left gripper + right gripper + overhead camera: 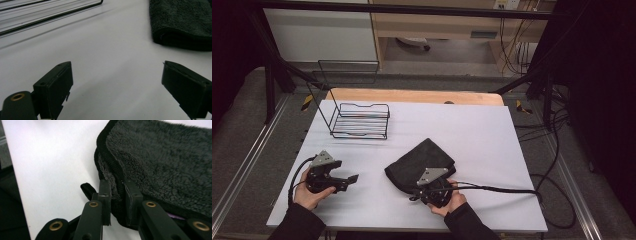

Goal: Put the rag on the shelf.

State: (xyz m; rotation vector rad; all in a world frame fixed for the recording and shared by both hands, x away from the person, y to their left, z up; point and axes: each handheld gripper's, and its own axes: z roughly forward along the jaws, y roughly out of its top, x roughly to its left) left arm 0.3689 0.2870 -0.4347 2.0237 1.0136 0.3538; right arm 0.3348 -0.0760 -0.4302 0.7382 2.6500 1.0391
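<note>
On the white table (492, 130), toward my right side near the front edge, the folded dark towel (422, 162) lies flat, and my right gripper (117, 195) is clamped on its near hemmed corner: in the right gripper view both pads pinch the stacked layers at the bound edge, with a small hanging loop (86, 188) poking out just beside the left jaw. My left gripper (347, 180) rests well apart to the left with its jaws spread wide and nothing between them; in the left gripper view the towel's rolled fold (180, 37) sits ahead and to the right. The wire rack (359, 120) stands farther back on the left. I judge the step in hand to be dragging or lifting the towel by this corner. To do it well, I want the pinch to keep all layers together, so I pull low and smoothly along the table instead of jerking upward, which could peel off only the top layer. Bringing the free gripper to the fold's other end would stop the cloth from sagging open
</note>
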